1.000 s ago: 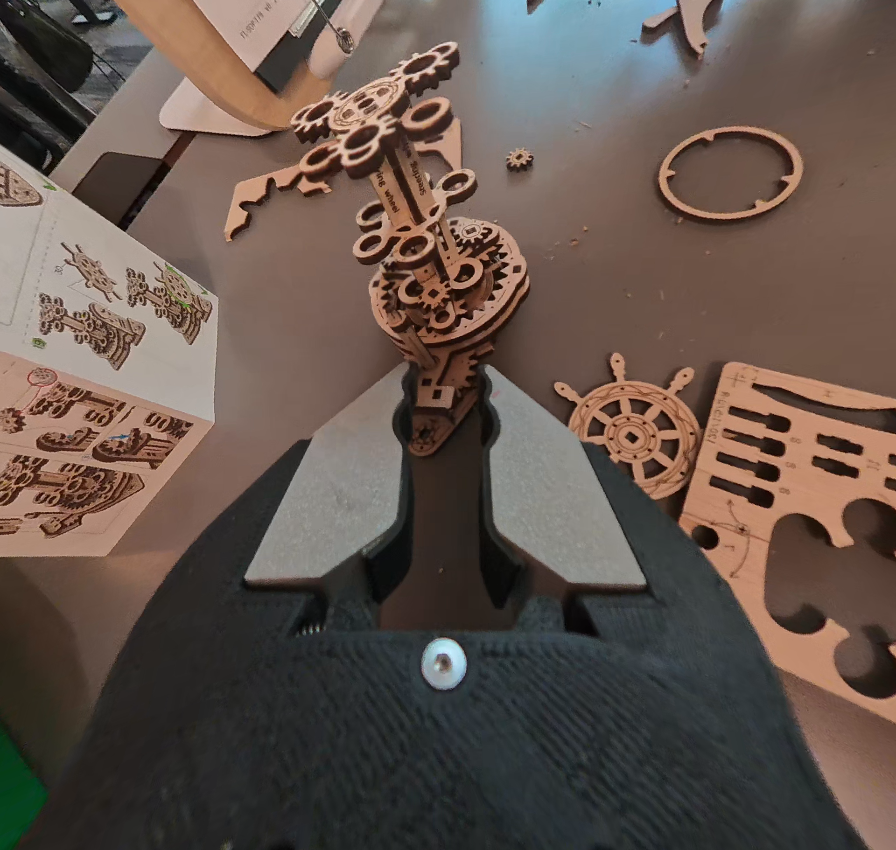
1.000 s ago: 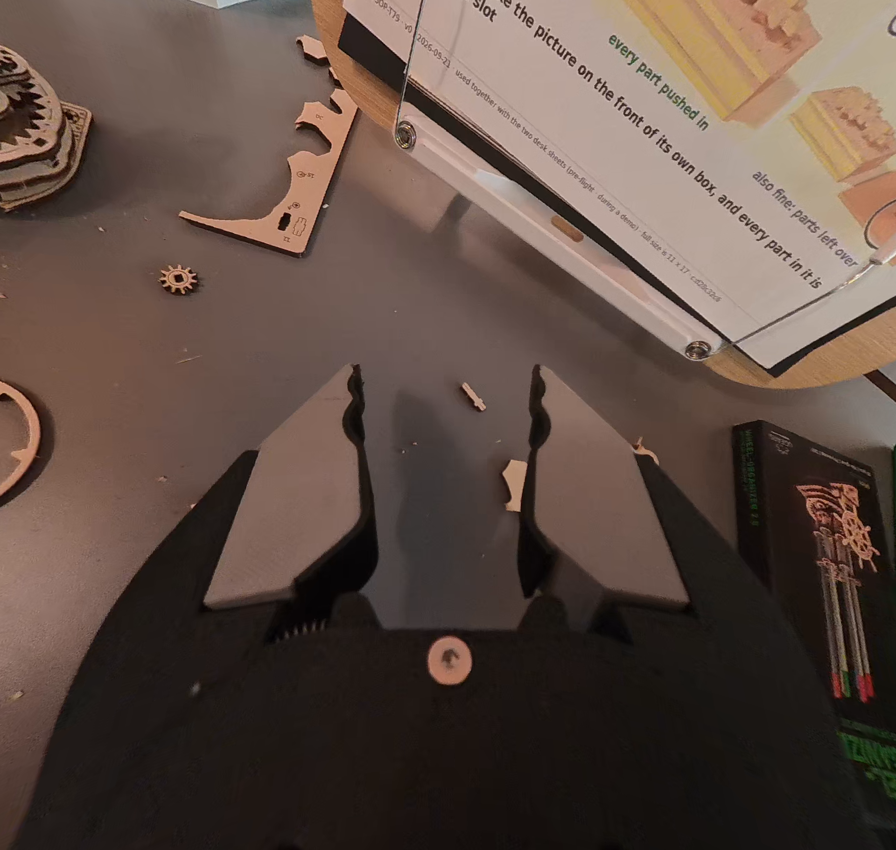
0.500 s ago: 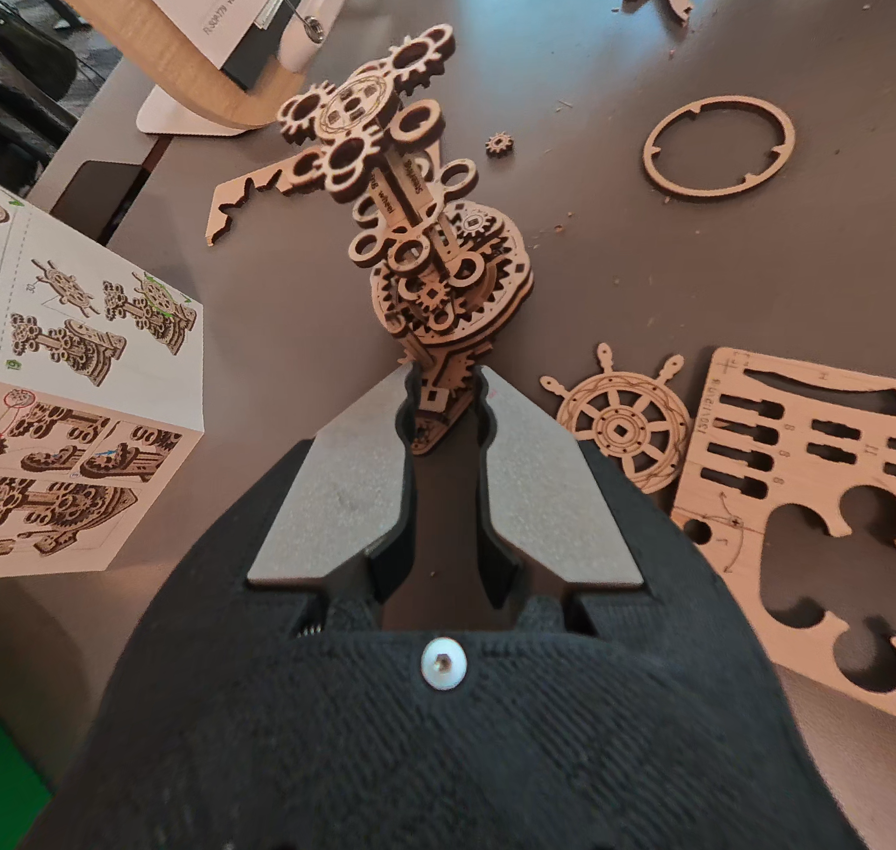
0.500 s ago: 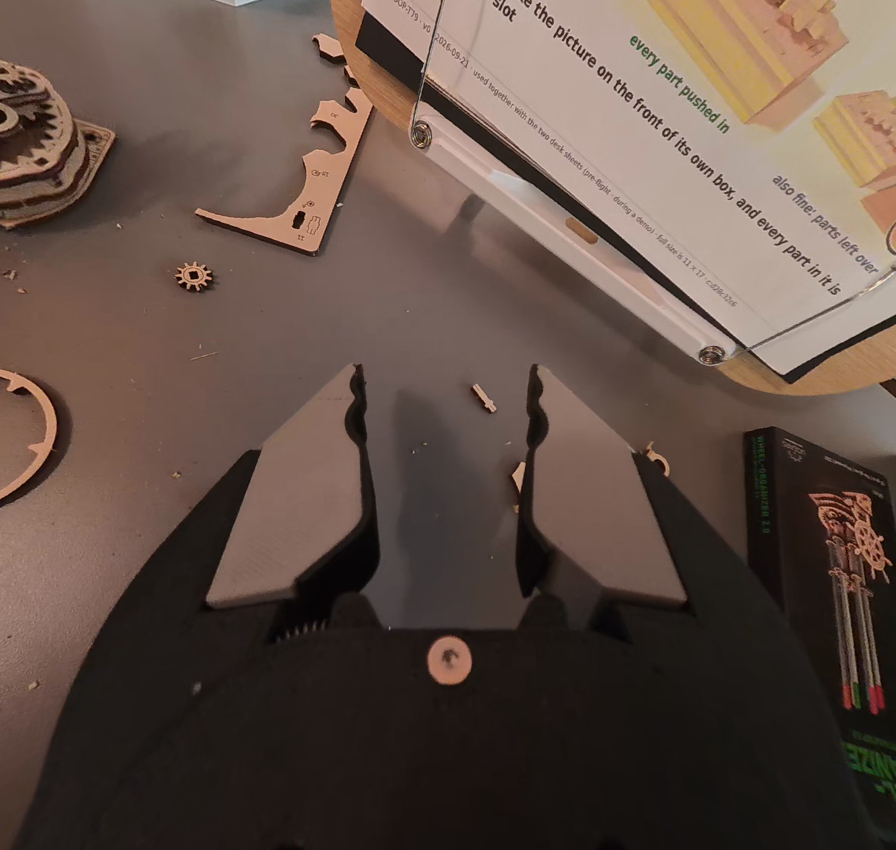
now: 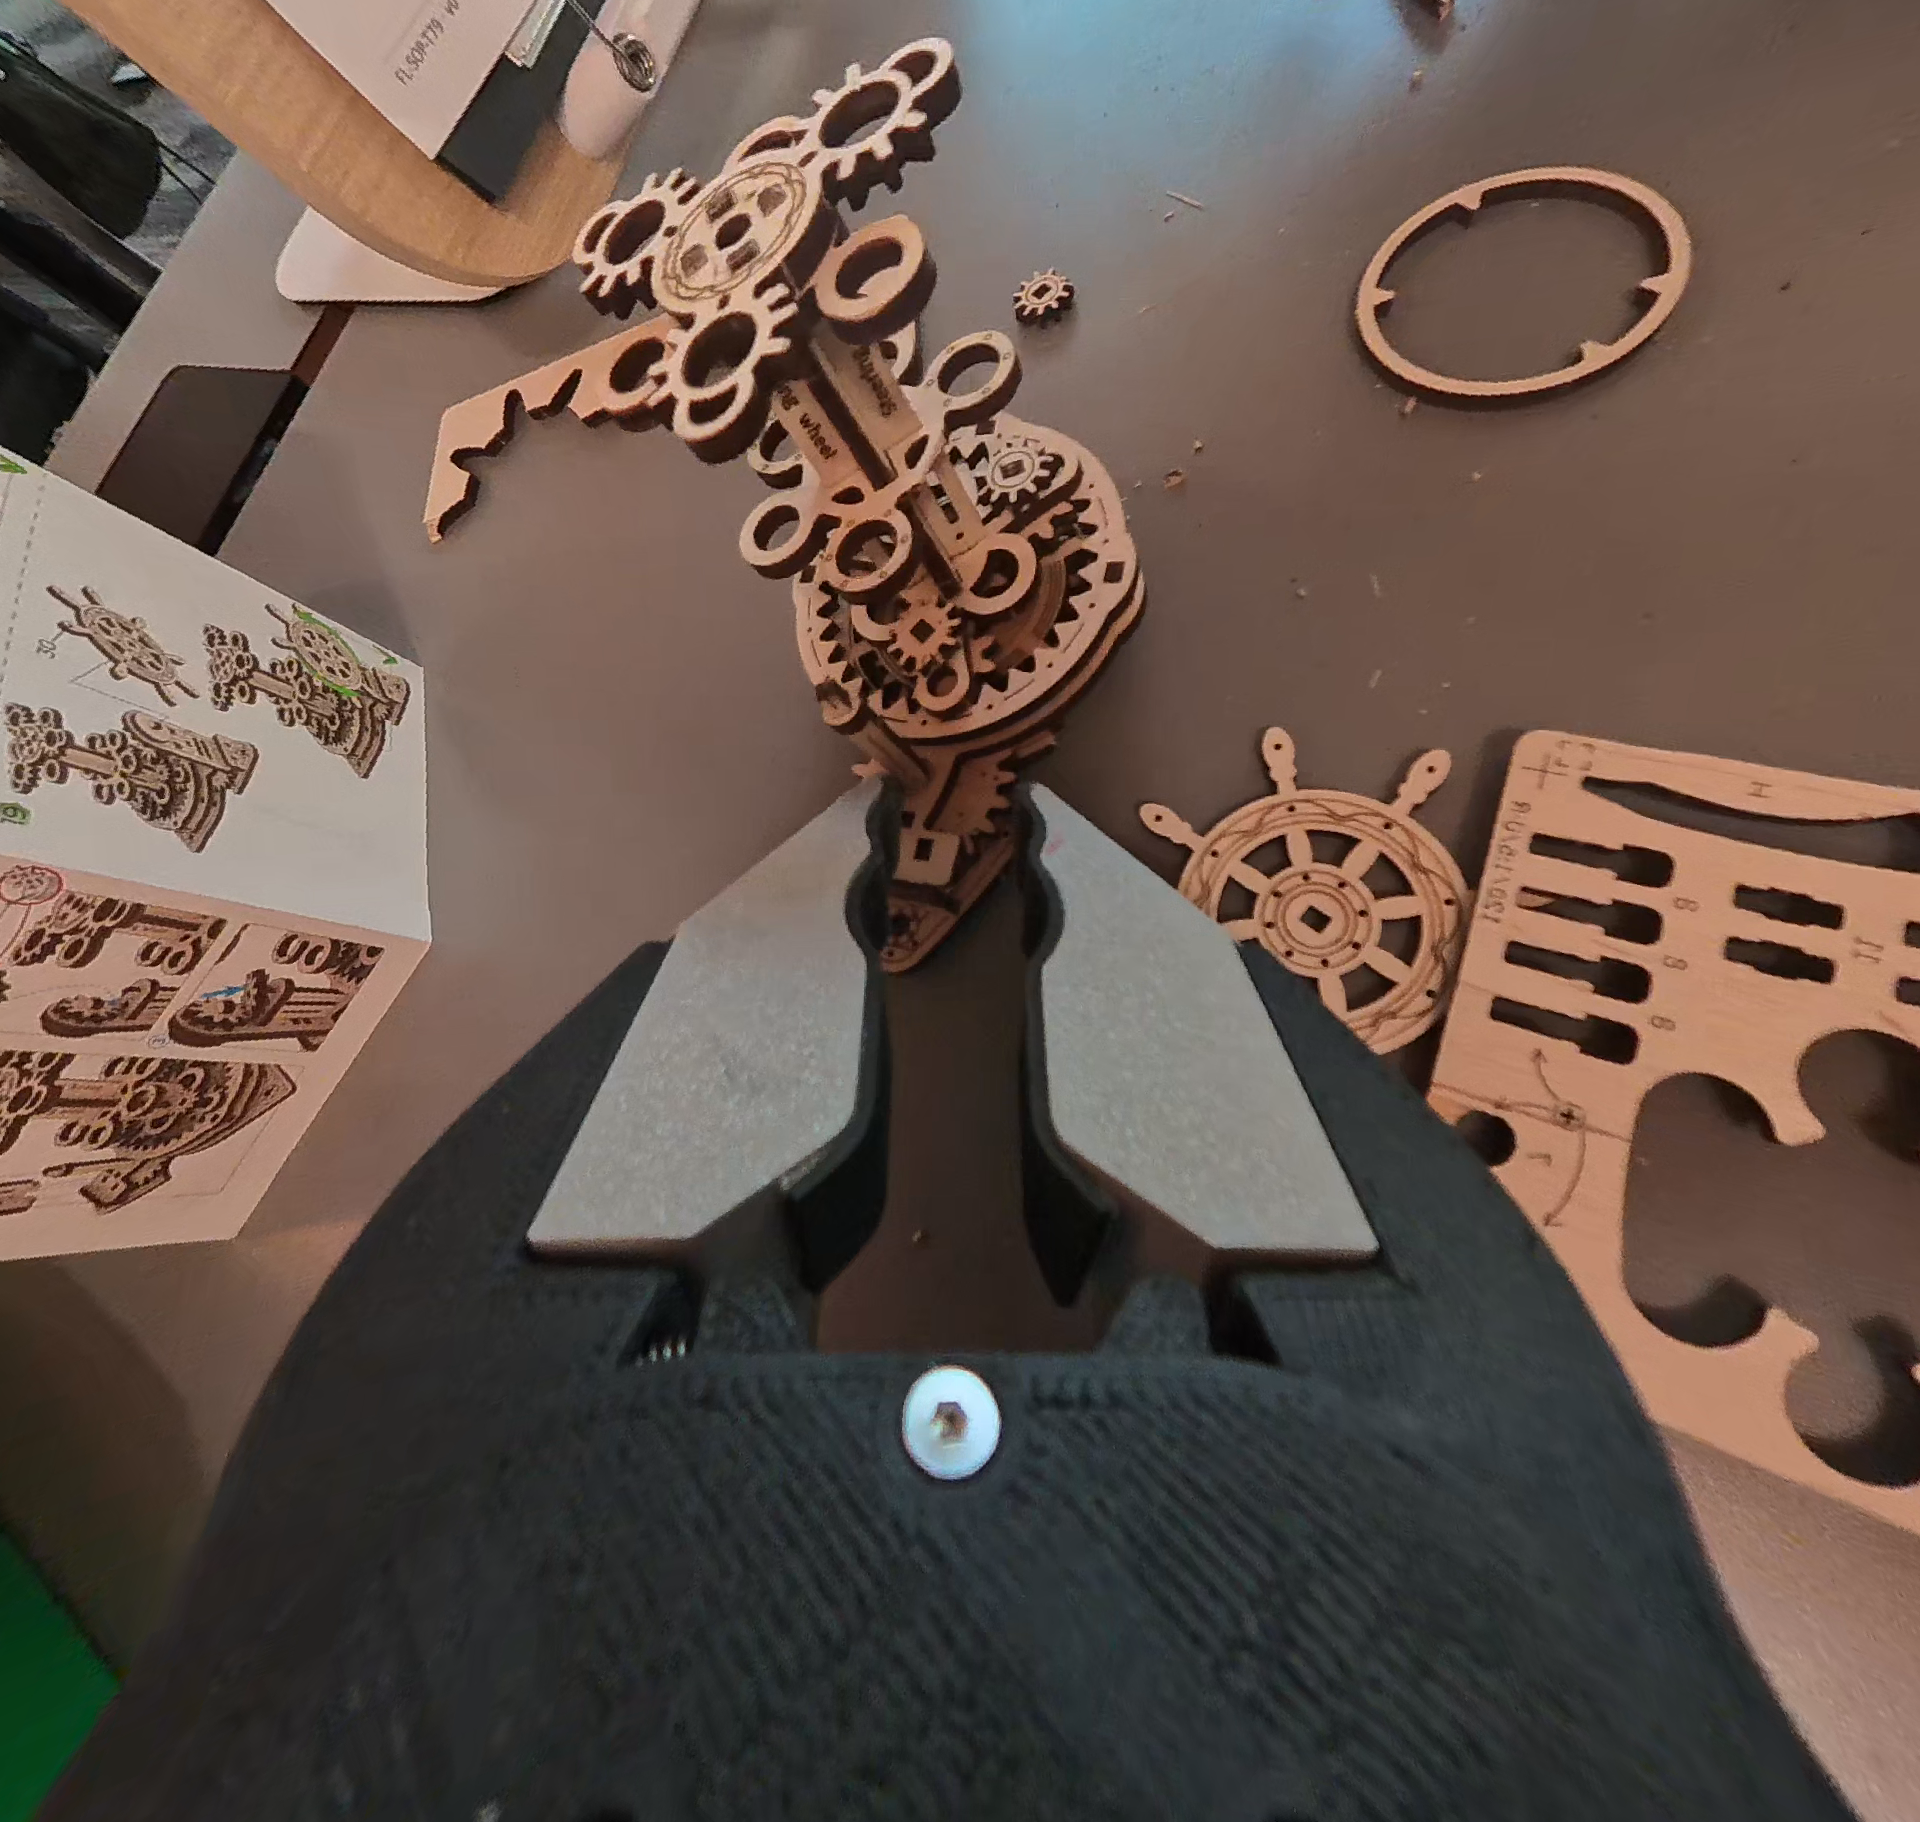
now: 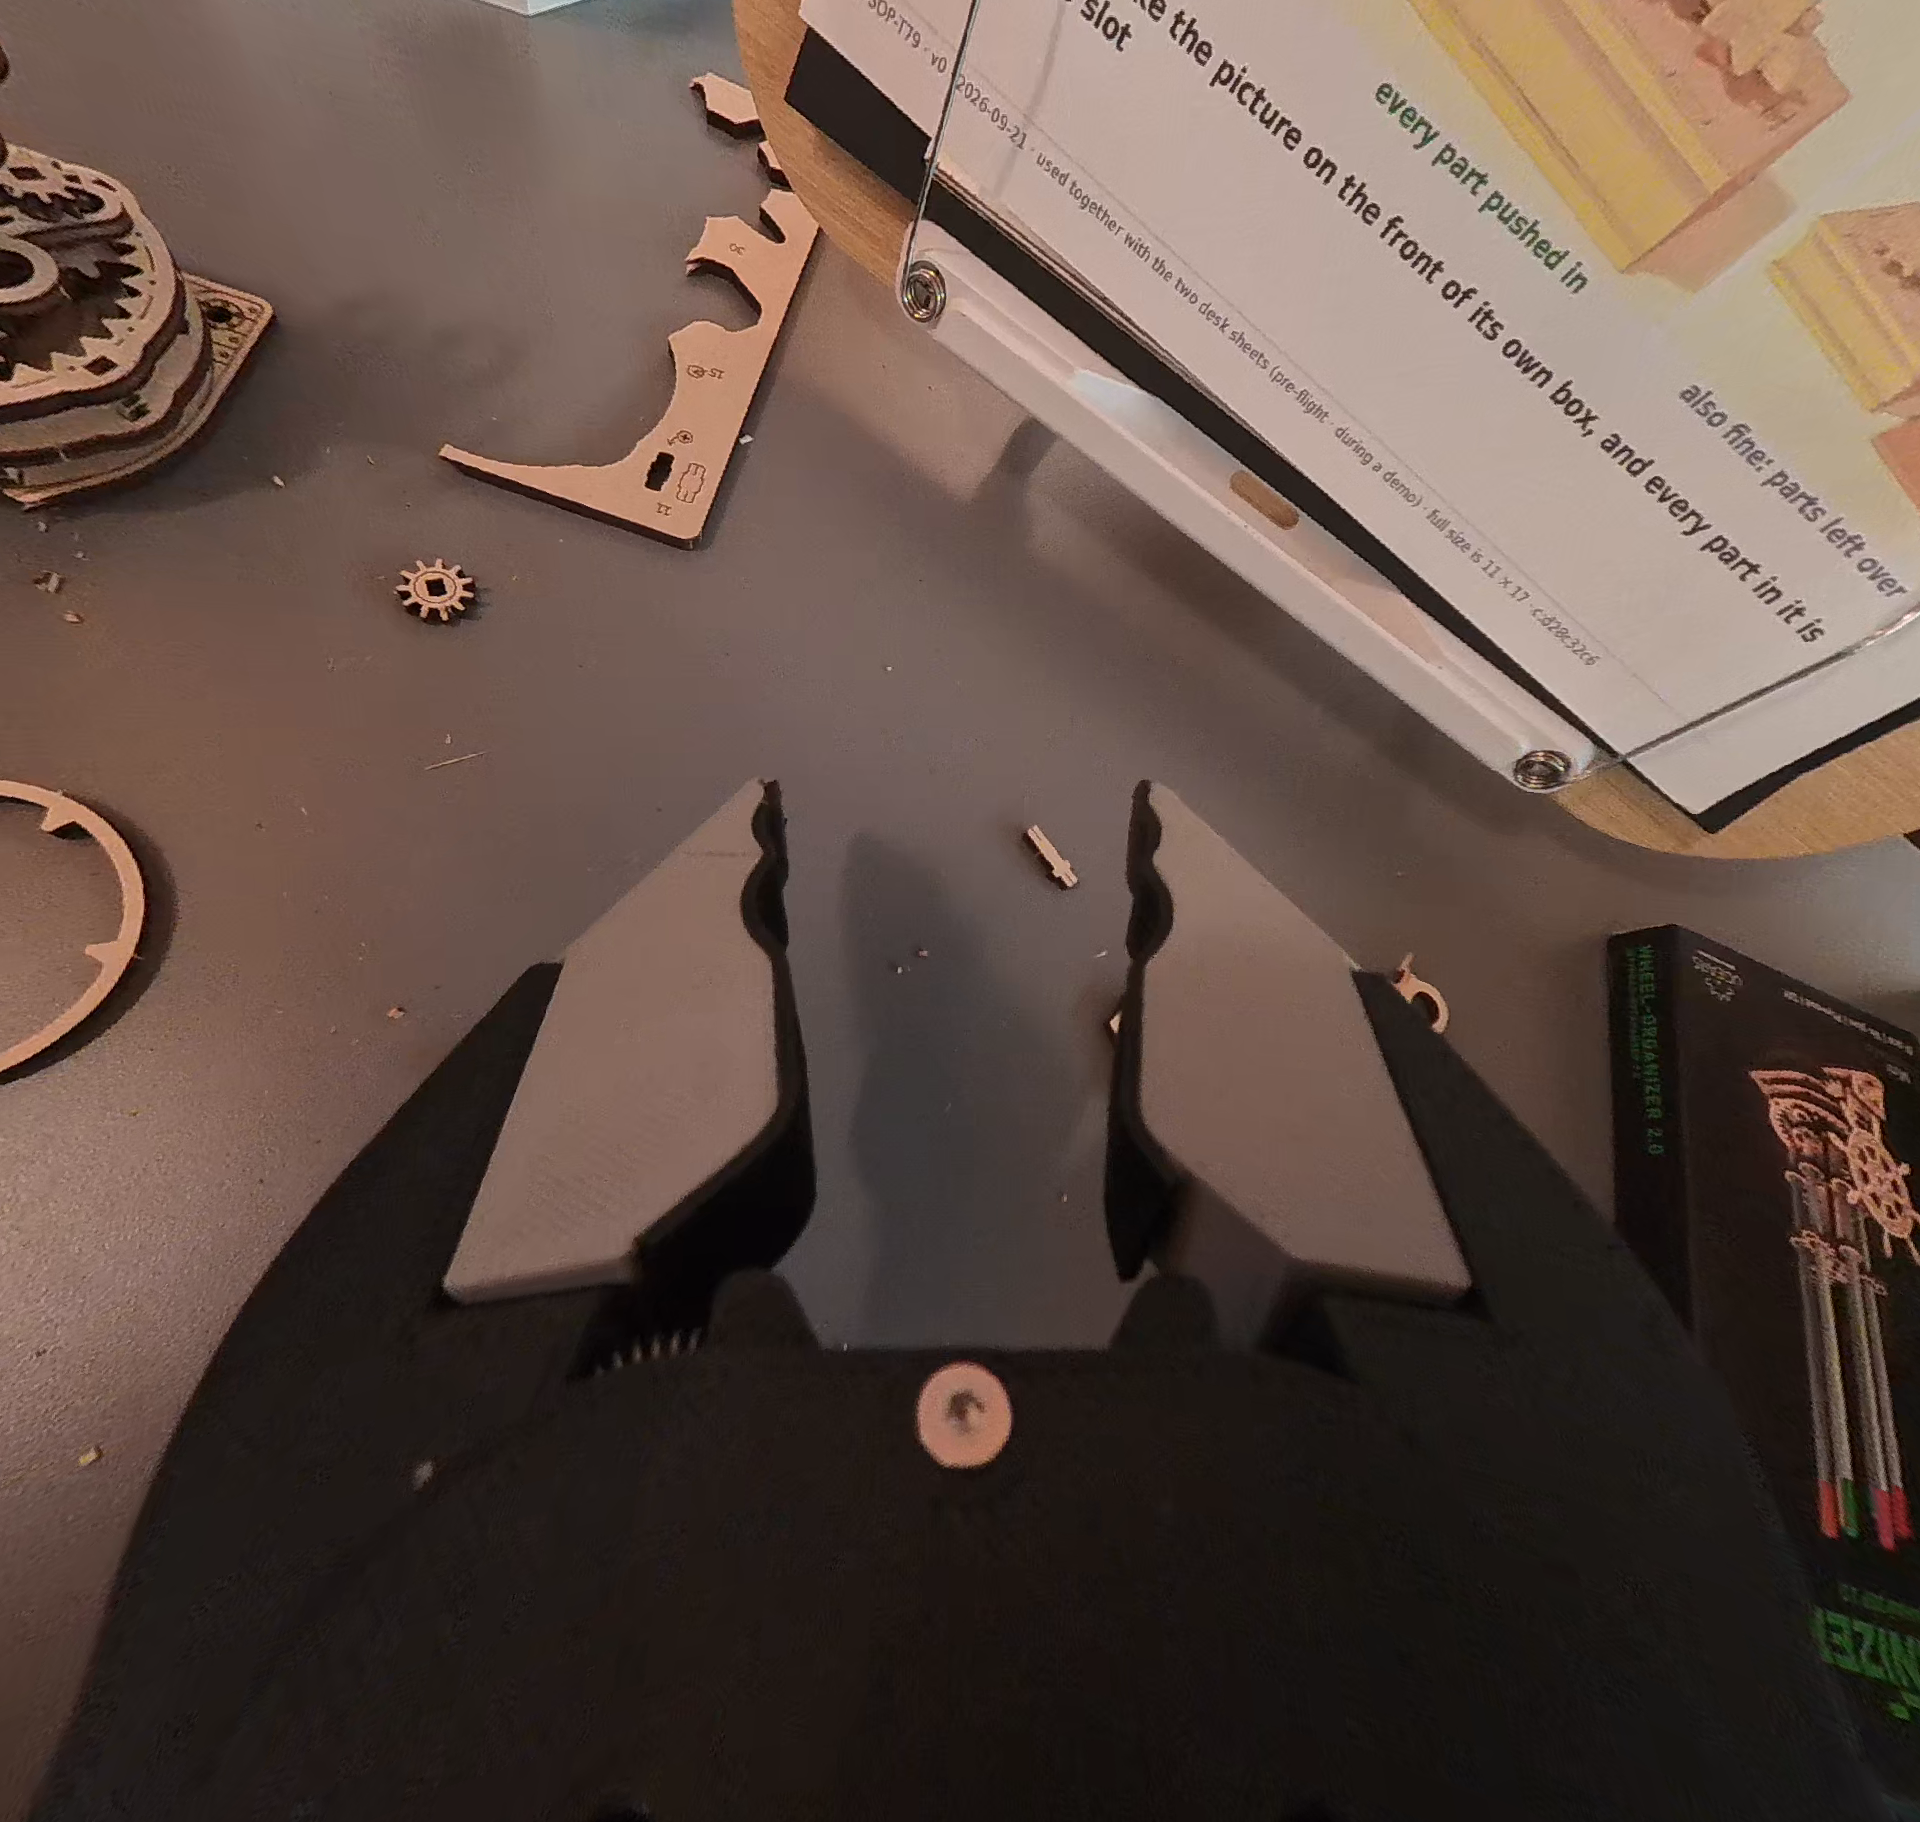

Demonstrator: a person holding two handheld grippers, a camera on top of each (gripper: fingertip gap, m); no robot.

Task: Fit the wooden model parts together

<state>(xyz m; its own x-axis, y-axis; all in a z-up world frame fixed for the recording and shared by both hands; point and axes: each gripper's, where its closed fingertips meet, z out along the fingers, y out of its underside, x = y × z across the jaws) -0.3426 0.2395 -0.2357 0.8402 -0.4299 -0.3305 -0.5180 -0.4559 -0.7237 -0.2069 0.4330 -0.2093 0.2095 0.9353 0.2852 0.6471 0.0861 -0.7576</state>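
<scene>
A tall wooden gear model [image 5: 894,484] stands on the grey table, its round base at the bottom and ring-shaped gears at the top. My left gripper [image 5: 951,842] is shut on the pointed foot of the model's base. The base also shows at the left edge of the right wrist view [image 6: 73,338]. My right gripper [image 6: 956,837] is open and empty above the table. A small wooden pin [image 6: 1051,856] lies between its fingertips, near the right one. A tiny gear [image 6: 436,590] and a jagged flat wooden piece [image 6: 665,422] lie to its left.
A ship's wheel part [image 5: 1314,910], a cut-out wooden sheet [image 5: 1704,1045] and a wooden ring [image 5: 1522,281] lie right of the model. An instruction booklet [image 5: 177,837] sits at the left. A sign stand [image 6: 1403,318] and a black box [image 6: 1787,1253] are near my right gripper. About 25 centimeters separates my left fingertips from my right. From the right gripper's tips to the tiny gear [image 6: 436,590] is close to 9 centimeters.
The left wrist view has shifted slightly around the model, grip unchanged. The right gripper has drifted left over the table; the pin now lies nearer its right fingertip.
</scene>
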